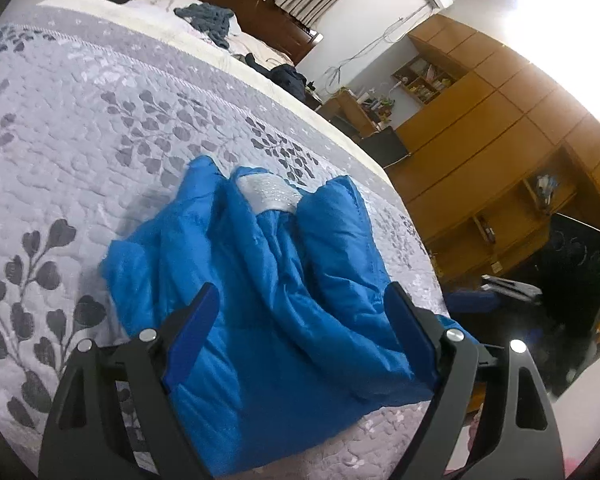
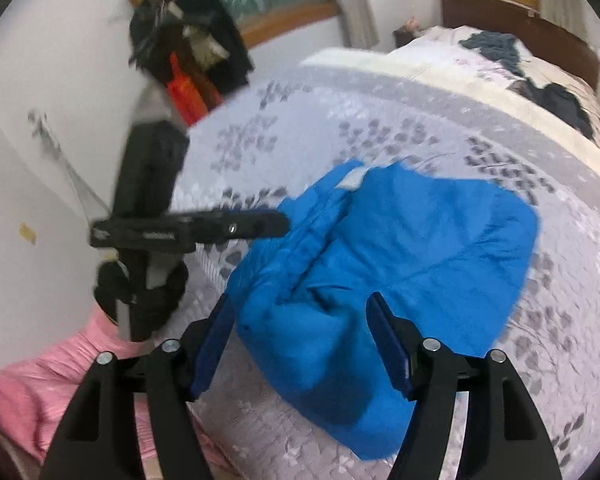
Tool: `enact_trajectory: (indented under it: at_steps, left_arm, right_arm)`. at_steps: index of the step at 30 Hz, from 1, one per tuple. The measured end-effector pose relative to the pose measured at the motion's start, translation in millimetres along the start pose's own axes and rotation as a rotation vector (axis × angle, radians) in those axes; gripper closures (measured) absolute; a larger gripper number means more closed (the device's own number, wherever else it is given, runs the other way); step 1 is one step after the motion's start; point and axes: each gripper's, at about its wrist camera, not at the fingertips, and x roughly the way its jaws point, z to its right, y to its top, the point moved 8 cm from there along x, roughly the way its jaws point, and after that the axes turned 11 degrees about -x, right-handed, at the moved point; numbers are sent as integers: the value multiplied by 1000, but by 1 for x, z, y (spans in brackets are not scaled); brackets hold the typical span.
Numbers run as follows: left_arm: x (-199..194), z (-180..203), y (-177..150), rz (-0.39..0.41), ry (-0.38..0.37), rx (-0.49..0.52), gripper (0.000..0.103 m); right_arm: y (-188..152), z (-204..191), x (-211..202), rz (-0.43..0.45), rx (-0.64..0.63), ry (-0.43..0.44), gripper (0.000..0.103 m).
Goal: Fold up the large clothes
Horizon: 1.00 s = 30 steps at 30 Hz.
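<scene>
Blue padded jacket (image 1: 284, 280), folded into a bundle, lies on the grey leaf-print quilt (image 1: 80, 128) of the bed. Left tongs (image 1: 300, 312) spread apart over it, gripping nothing. Right tongs (image 2: 300, 320) likewise spread apart. Wooden shelf unit (image 1: 428, 76) holds small items, indistinct.

Item count, as observed from within the room:

- Blue garment (image 1: 284, 280): one, lying on the bed.
- Silver-white strip (image 1: 269, 194) on that garment: one.
- Quilted grey bedspread (image 1: 100, 128) with leaf print: one.
- Grippers: two. The left gripper (image 1: 298, 308) and the right gripper (image 2: 300, 316) each carry two blue-padded fingers, four in total, all spread apart.
- Dark clothing heaps near the headboard: two, one blue-grey (image 1: 210, 20), one navy (image 1: 286, 76).
- Pink cloth (image 2: 32, 392): one.
</scene>
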Motion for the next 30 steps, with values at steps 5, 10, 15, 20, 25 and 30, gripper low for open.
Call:
enact_trajectory:
  at_steps: [5,10,15,20,25,30]
  left_arm:
    - [13,-9,4,-31,-16,-52,19]
    - [26,-6,9,-54,-73,-68,19]
    - [51,-6,16,-109,-123,-82,17]
    - [69,-1,19,-130,-92,-53,14]
    - [78,15,11,-190,-131,-6,14]
    - [94,23,12,-213,-96,37,15]
  right_arm:
    - [-16,40,-11,-7,86,-93,34]
    - [-33,38,25,-82,104,-38,35]
    - [-39,15,60,-124,60,31,42]
    - [-41,12,73,-124,52,50,39]
    - [-42,11,75,-119,34,52,39]
    - [-45,13,71,-97,40,68,39]
